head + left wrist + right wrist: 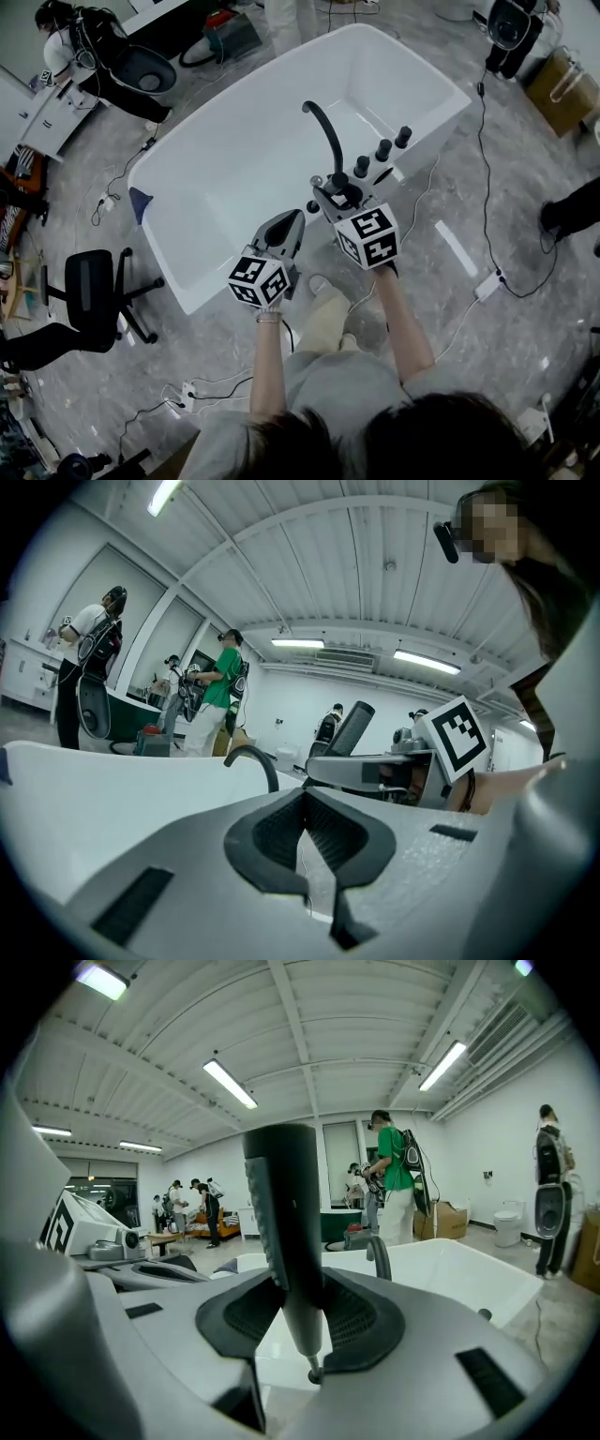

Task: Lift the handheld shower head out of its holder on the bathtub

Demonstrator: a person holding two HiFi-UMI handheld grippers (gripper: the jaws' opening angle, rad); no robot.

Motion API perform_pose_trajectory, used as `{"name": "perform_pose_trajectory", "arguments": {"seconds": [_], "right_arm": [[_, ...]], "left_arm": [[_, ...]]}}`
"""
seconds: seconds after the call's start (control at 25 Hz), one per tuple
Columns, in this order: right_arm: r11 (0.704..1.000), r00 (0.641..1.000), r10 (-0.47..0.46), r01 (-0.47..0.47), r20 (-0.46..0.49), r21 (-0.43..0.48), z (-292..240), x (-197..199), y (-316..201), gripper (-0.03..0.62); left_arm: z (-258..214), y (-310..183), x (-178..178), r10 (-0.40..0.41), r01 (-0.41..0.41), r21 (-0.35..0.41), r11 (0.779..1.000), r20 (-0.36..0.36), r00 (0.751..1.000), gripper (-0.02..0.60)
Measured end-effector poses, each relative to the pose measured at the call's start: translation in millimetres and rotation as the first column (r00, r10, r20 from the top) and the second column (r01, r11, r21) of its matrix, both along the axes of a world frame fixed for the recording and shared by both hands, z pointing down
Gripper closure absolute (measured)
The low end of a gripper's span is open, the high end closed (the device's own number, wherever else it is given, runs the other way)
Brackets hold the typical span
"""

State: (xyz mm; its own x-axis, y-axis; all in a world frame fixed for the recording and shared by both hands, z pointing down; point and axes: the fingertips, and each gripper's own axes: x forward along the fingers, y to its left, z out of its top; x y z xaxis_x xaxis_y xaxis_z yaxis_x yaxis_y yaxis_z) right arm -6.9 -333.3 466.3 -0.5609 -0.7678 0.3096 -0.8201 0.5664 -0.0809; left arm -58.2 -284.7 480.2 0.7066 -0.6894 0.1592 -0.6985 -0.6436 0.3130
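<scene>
While the white bathtub point(216, 187) occupies the middle of the grey floor, both grippers sit at its near rim. Right gripper point(302, 1326): jaws clamped on the handle of the dark handheld shower head point(286, 1213), which stands upright between the pads. It is close to the black curved faucet point(326, 127) and the row of knobs point(382, 150). Whether it is clear of its holder cannot be told. Left gripper point(305, 841): jaws pressed together, nothing between them. Markings: black-and-white square codes on each cube point(367, 236).

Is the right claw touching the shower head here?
Touching. The right gripper view shows the right claw with its pads pressed on both sides of the shower head handle, no gap.
</scene>
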Motion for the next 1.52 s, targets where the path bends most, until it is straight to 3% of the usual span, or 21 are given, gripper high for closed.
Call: {"name": "perform_pose_trajectory", "arguments": {"seconds": [0.48, 1.52], "right_arm": [[0.991, 0.996, 0.091, -0.093, 0.025, 0.092, -66.2, 39.5, 54.8, 0.462], [0.944, 0.962, 0.263, -0.273, 0.077, 0.185, -143.8, 79.4, 164.6, 0.462]], "left_arm": [[-60.1, 44.9, 19.4, 0.05, -0.05, 0.114, 0.992, 0.001, 0.999, 0.577], [-135.5, 132.6, 43.8, 0.168, -0.162, 0.252, 0.954, -0.001, 0.986, 0.577]]}}
